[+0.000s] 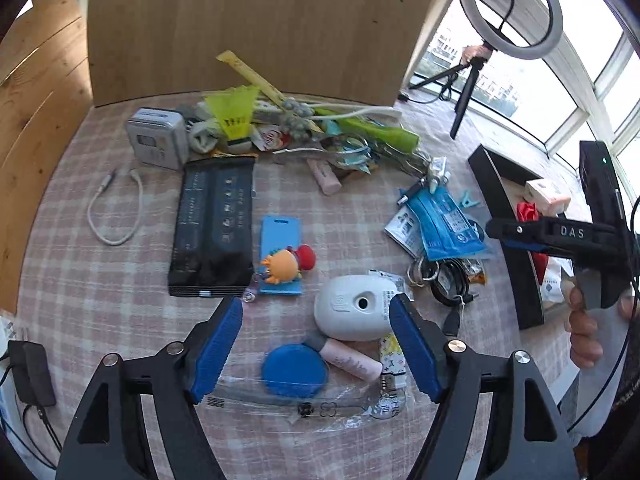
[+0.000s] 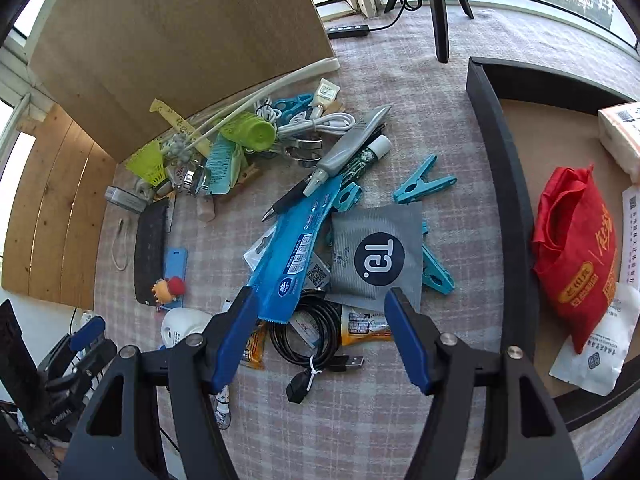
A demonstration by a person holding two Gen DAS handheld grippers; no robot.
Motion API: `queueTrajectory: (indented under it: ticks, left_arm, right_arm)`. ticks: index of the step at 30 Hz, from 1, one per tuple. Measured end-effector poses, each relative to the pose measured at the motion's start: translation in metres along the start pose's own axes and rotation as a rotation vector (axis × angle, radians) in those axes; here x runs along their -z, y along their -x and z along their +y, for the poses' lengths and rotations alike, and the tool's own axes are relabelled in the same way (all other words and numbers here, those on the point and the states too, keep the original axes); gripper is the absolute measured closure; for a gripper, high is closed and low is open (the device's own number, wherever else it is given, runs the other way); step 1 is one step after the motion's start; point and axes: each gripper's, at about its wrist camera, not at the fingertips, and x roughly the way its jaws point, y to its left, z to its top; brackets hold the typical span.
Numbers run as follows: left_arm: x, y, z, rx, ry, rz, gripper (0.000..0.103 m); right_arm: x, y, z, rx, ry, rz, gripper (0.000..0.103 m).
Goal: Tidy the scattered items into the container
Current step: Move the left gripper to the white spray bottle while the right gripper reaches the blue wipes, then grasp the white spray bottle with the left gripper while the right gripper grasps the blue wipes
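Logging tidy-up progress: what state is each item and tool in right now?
Left tool: open, holding nothing.
Right tool: open, holding nothing.
Black container: partly filled.
Red bag: inside the container.
White device: on the table.
Black cable: coiled, tied.
Grey sachet: sealed, on the pile.

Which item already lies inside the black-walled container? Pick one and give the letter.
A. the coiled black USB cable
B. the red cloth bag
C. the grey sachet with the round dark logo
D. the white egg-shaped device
B: the red cloth bag lies on the floor of the container, inside its black wall, while the USB cable, the grey sachet and the white egg-shaped device lie out on the checked tablecloth.
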Motion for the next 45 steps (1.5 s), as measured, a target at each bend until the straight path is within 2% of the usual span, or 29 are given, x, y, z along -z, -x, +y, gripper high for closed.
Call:
queueTrajectory:
  ticks: [3,6,13,18,21,25,30,32,33,39,41,45]
  left_arm:
    - [0.0,-0.022,-0.022,-0.007,-0.062,0.056,0.028]
    - [0.0,-0.037,-0.034,-0.023,-0.096,0.08,0.027]
    - [0.0,-0.061,-0.032,-0.033,-0.06,0.127,0.027]
    - [0.0,-0.065,-0.03,-0.041,-0.035,0.123,0.027]
    - [0.0,-0.068,-0.034,-0.043,-0.053,0.139,0.027]
    - [-0.002,-0.07,-0.035,-0.056,-0.039,0.126,0.027]
    - [-0.003,-0.073,-0.028,-0.027,-0.011,0.134,0.029]
    - [-0.002,-0.073,-0.027,-0.019,-0.006,0.132,0.03]
    - [-0.002,-0.074,-0.026,-0.017,-0.005,0.132,0.03]
    - [-0.003,-0.073,-0.026,-0.011,-0.002,0.128,0.03]
    - [-0.001,-0.073,-0.028,-0.01,0.0,0.123,0.03]
    - [-0.001,-0.072,-0.025,0.007,0.017,0.123,0.031]
  right_arm:
    - [-0.005,-0.012,0.008,0.024,0.013,0.014,0.038]
    - [-0.012,-0.021,0.014,0.035,0.034,0.03,0.038]
    - [-0.023,-0.035,0.016,0.06,0.046,0.052,0.038]
    - [-0.025,-0.042,0.02,0.065,0.064,0.06,0.038]
    - [-0.027,-0.048,0.023,0.073,0.072,0.069,0.038]
    - [-0.03,-0.055,0.02,0.076,0.049,0.093,0.038]
    - [-0.034,-0.053,0.013,0.066,0.008,0.084,0.041]
    - [-0.036,-0.051,0.01,0.037,-0.015,0.094,0.055]
    - [-0.036,-0.05,0.009,0.02,-0.025,0.102,0.057]
    - [-0.039,-0.052,0.015,-0.007,-0.018,0.119,0.06]
    - [-0.038,-0.055,0.019,0.005,-0.006,0.125,0.086]
    - [-0.037,-0.058,0.026,-0.001,-0.003,0.123,0.088]
